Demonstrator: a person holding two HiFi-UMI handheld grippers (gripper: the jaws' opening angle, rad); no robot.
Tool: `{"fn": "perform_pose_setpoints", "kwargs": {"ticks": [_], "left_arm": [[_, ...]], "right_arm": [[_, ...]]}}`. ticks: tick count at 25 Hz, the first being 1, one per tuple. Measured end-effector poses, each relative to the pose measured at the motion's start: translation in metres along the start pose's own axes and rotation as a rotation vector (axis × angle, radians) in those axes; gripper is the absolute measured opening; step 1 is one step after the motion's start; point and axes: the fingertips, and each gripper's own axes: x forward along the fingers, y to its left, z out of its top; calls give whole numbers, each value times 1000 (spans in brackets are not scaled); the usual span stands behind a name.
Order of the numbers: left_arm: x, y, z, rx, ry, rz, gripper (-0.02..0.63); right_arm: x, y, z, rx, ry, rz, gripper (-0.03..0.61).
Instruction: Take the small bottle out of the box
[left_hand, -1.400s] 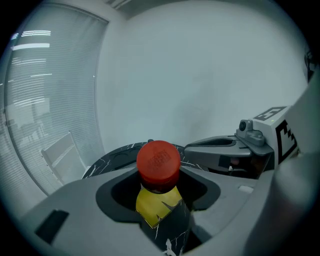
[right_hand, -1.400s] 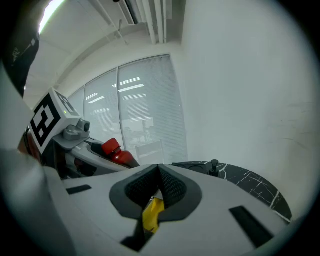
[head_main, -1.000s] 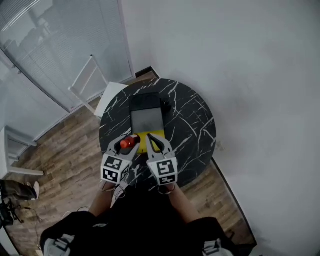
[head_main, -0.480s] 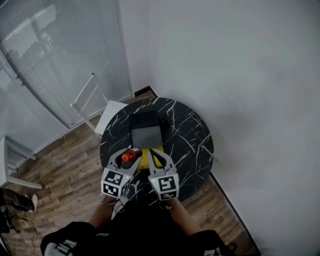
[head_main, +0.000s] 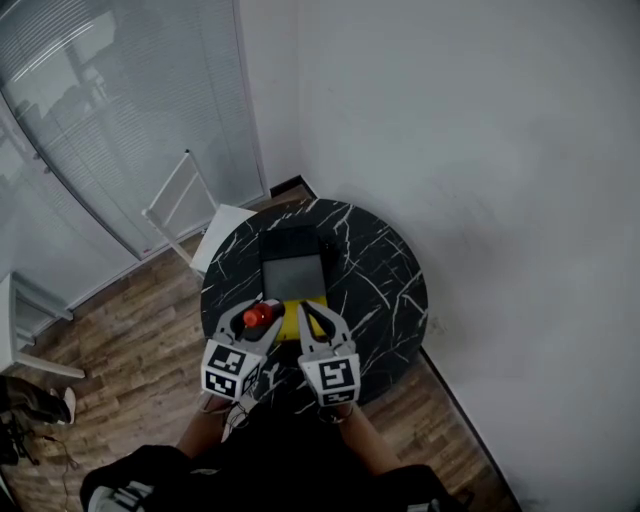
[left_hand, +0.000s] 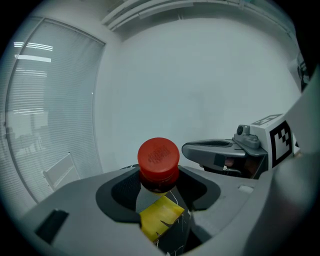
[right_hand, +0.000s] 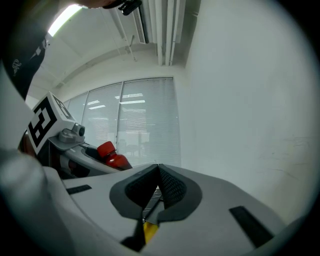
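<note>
My left gripper (head_main: 250, 316) (left_hand: 159, 184) is shut on a small dark bottle with a red cap (head_main: 256, 315) (left_hand: 158, 164) (right_hand: 111, 153), held upright above the near left part of the round black marble table (head_main: 380, 275). The box (head_main: 294, 258) lies open on the table beyond it, a dark lid at the far end and a grey inside. A yellow piece (head_main: 288, 316) (left_hand: 159, 218) (right_hand: 149, 231) lies at the box's near end, under both grippers. My right gripper (head_main: 312, 314) (right_hand: 158, 186) is shut with nothing between its jaws, beside the left one.
A white chair (head_main: 185, 200) stands at the table's far left, before a glass wall with blinds (head_main: 90, 120). A white wall (head_main: 480, 150) runs along the right. Wooden floor (head_main: 130, 320) surrounds the table.
Both grippers have risen slightly and drawn toward me, the bottle staying in the left one. The head view has shifted a little.
</note>
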Motion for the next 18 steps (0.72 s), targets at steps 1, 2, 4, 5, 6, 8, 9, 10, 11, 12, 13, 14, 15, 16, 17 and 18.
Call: {"fn": "perform_pose_setpoints", "kwargs": {"ticks": [1, 2, 4, 5, 6, 8, 9, 10, 11, 12, 13, 14, 15, 16, 17, 18], "left_arm": [[0, 0, 0, 1, 0, 1, 213], [0, -1, 1, 3, -1, 2, 215], [0, -2, 2, 6, -3, 1, 213], [1, -2, 2, 6, -4, 0, 213], [1, -2, 2, 4, -4, -1, 213], [1, -1, 2, 0, -3, -2, 213], [1, -1, 1, -2, -2, -1, 213], [0, -1, 1, -3, -1, 0, 213], [0, -1, 0, -3, -2, 1, 213], [0, -1, 1, -2, -3, 2, 213], [0, -1, 1, -1, -5, 2, 213], [0, -1, 2, 0, -7, 3, 213], [0, -1, 3, 1, -9, 3, 213], [0, 0, 4, 0, -10, 4, 213], [0, 1, 4, 0, -10, 5, 213], [1, 2, 4, 0, -10, 5, 213]], "right_arm": [[-1, -1, 1, 0, -4, -4, -3], [-1, -2, 1, 0, -7, -8, -3], [-2, -5, 1, 1, -9, -14, -3], [-2, -6, 1, 1, -10, -16, -3], [-2, -6, 2, 0, -9, -15, -3], [-2, -4, 5, -8, -8, -7, -3], [-2, -3, 5, -17, -9, -5, -3], [-2, -2, 5, -26, -10, -5, -3], [-3, -2, 4, -34, -10, -7, -3], [-3, -3, 4, -39, -10, -10, -3], [-3, -3, 4, -41, -8, -13, -5], [-3, -4, 4, -40, -6, -14, -5], [-3, -4, 3, -38, -3, -14, -3], [-2, -4, 3, -35, 0, -14, -5], [-1, -4, 2, -32, 3, -14, -5], [-1, -5, 2, -31, 4, -15, -5]]}}
